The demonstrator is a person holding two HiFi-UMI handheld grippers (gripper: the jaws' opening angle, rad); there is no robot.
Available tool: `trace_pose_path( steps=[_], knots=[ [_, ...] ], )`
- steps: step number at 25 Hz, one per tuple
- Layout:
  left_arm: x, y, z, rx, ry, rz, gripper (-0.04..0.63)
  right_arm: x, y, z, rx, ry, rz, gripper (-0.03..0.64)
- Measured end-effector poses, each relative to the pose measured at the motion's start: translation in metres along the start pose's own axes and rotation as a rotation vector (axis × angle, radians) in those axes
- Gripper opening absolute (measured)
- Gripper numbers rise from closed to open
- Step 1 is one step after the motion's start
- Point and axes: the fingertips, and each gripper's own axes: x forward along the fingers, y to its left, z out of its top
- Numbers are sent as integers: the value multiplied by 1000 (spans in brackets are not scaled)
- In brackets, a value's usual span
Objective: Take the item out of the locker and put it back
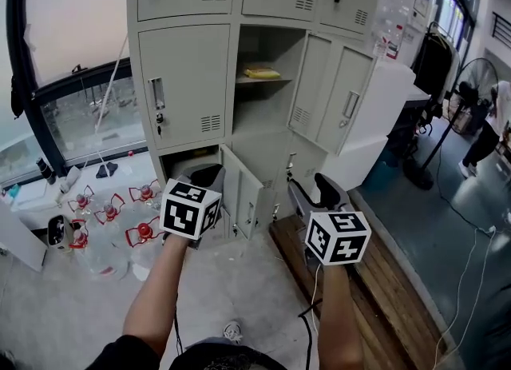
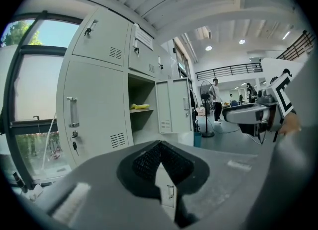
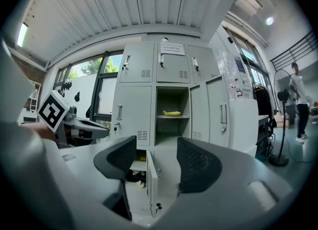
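Note:
A grey locker bank [image 1: 192,81] stands ahead. Its middle compartment is open, with a flat yellow item [image 1: 262,73] on the shelf; the same yellow item [image 2: 140,106] [image 3: 172,113] shows in both gripper views. A lower compartment's door [image 1: 239,192] also hangs open, and something dark and white [image 3: 133,177] lies inside. My left gripper [image 1: 204,175] [image 2: 160,148] is held low before the lockers, jaws shut with nothing between them. To its right, my right gripper [image 1: 321,186] [image 3: 156,162] is open and empty, level with the lower compartment.
Clear bottles in red holders [image 1: 112,212] stand on the floor at the left by the window. A wooden platform [image 1: 383,296] runs along the right. Further right are a standing fan [image 1: 471,89] and a person [image 1: 489,125]. A cable trails on the floor.

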Motion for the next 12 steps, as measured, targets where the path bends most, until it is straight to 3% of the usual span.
trace_pose_path(
  steps=[12],
  knots=[
    [57, 49, -2, -13, 21, -5, 0, 81, -6, 0, -4, 18, 16, 287]
  ],
)
